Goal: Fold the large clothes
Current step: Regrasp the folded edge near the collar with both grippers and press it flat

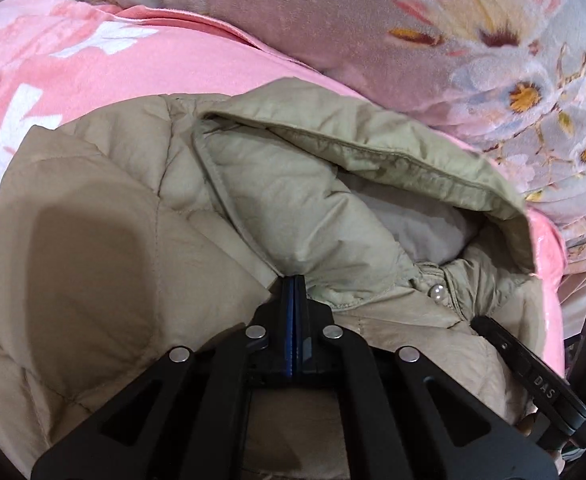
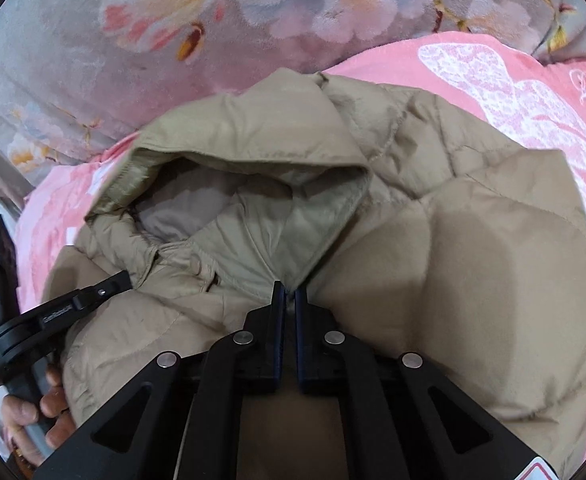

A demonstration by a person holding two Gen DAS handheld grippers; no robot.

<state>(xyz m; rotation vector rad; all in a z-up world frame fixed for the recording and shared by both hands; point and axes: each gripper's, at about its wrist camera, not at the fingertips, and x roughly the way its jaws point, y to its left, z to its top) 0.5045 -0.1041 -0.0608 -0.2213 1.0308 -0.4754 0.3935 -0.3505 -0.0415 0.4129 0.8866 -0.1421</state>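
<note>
Left gripper (image 1: 294,280) is pinching shut at the hood (image 1: 305,200) edge; right gripper (image 2: 290,286), seemingly nipping fabric, needing a firmer bite before folding the jacket (image 2: 473,280).

You can't see the lower body of the beige quilted puffer jacket (image 1: 105,216): both views cut it off at the bottom, behind the black linkages. The grey lining inside its hood (image 2: 197,204) is shadowed. Your hand (image 2: 49,416) is half cropped.
</note>
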